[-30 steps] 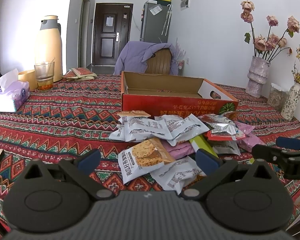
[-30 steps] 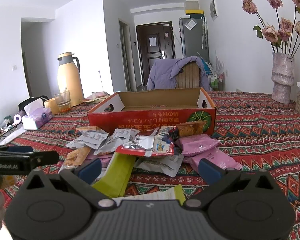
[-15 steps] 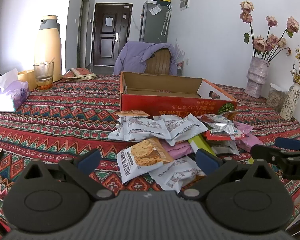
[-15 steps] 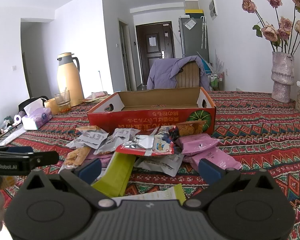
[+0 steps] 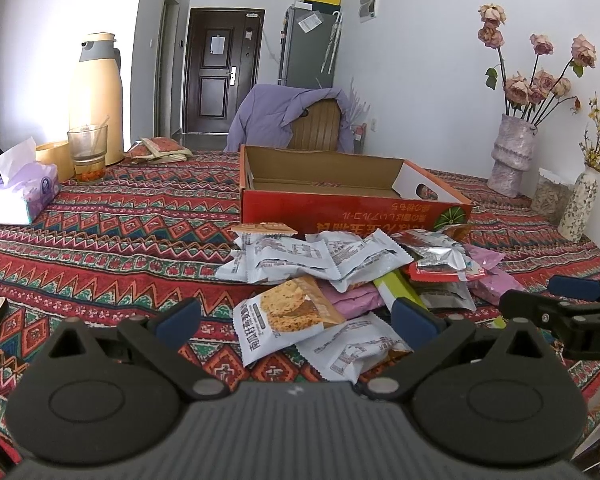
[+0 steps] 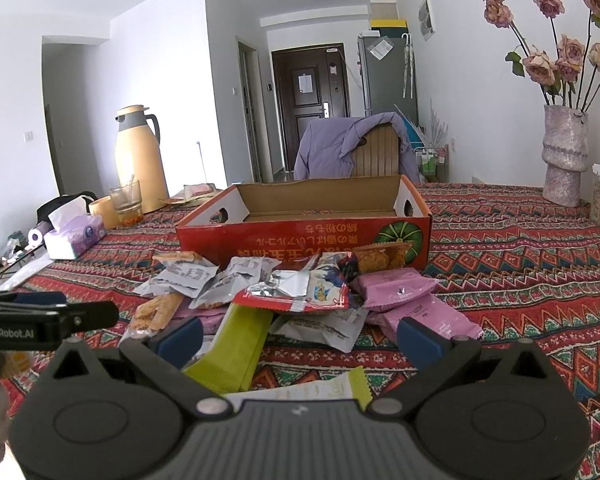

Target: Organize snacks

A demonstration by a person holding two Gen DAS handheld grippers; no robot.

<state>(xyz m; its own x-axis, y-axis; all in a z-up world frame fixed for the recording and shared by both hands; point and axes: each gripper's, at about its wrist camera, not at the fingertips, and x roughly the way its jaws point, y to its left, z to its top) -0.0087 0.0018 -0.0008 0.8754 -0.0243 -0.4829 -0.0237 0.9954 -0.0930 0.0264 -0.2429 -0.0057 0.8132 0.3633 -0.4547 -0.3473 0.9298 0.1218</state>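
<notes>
A heap of snack packets lies on the patterned tablecloth in front of an open red cardboard box. A cracker packet with brown biscuits printed on it lies between the fingers of my open left gripper. White and silver packets are stacked behind it. In the right wrist view my open right gripper hovers over a green packet. Pink packets lie to the right, and a red-edged foil packet tops the heap. Neither gripper holds anything.
A yellow thermos, a glass and a tissue box stand at the left. Vases with dried flowers stand at the right. A chair draped with a purple jacket is behind the box.
Both grippers have stayed nearly still and open. The view has shifted very slightly, and nothing has been picked up.
</notes>
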